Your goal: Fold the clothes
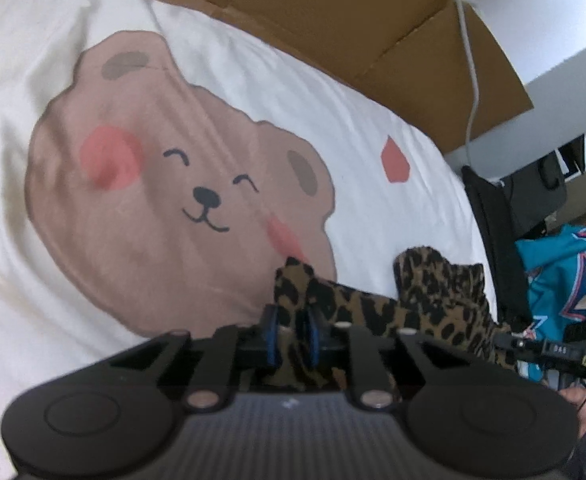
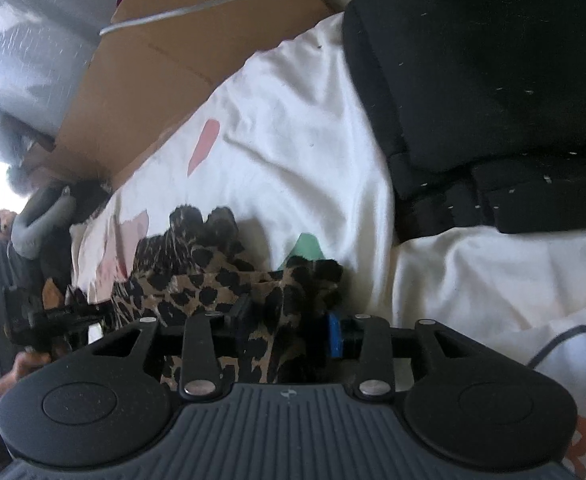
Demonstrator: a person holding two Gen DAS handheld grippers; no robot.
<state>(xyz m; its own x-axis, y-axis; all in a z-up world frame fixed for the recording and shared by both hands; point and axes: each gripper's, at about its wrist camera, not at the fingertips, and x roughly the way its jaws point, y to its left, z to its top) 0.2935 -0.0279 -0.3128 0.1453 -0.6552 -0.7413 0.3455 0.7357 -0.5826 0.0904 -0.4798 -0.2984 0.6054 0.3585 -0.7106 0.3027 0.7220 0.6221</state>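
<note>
Both hand-held grippers are pinching a leopard-print garment (image 1: pixel 377 312) just above the white bear-print bedsheet (image 1: pixel 33 260). The left hand-held gripper (image 1: pixel 293 336) is holding a bunched fold in narrow jaws; the right hand-held gripper (image 2: pixel 289 330) is clamping a thicker wad with its jaws standing wider. I judge the risk to be slippage: each bite is catching only a crumpled edge, so pulling the two apart could be tugging fabric free or folding it crooked. The cloth is looking fuzzy, limp and rumpled, rising in peaks beyond the bear's cheek (image 1: pixel 285 236).
</note>
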